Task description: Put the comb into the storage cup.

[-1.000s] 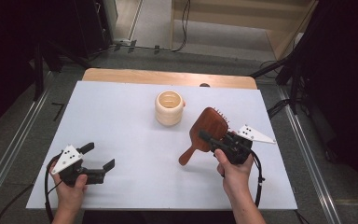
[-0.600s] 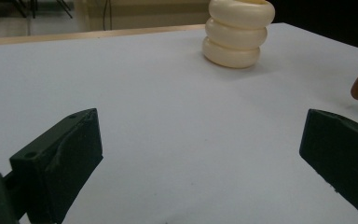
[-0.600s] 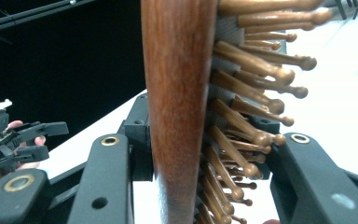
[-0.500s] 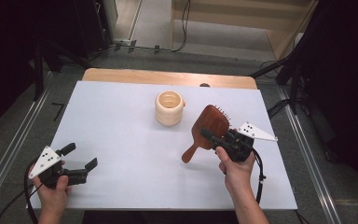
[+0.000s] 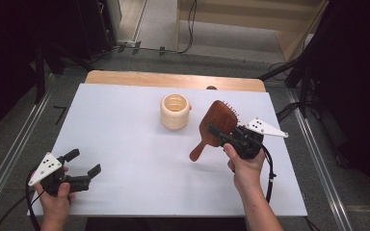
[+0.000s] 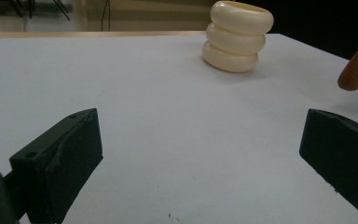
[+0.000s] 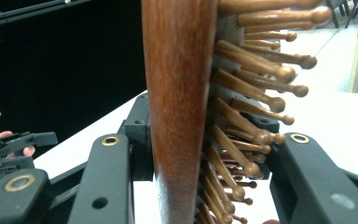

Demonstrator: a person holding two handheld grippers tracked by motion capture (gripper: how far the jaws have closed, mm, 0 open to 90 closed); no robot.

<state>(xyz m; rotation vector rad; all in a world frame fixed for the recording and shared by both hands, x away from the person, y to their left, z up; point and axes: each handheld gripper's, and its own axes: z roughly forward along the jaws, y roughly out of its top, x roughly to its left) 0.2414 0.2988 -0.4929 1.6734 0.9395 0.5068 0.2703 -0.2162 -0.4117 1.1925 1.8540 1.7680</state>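
High view: right gripper (image 5: pixel 221 134) clamps wooden hairbrush (image 5: pixel 217 122); left gripper (image 5: pixel 83 162) gapes; nothing bears lettering.

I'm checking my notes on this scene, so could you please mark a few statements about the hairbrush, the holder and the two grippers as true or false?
1. The right gripper is shut on the wooden hairbrush. True.
2. The left gripper holds the cream ringed holder. False: its jaws are open with nothing between them, far from it.
3. The holder lies on its side. False: it stands upright.
4. The brush's handle end points toward the person. True.
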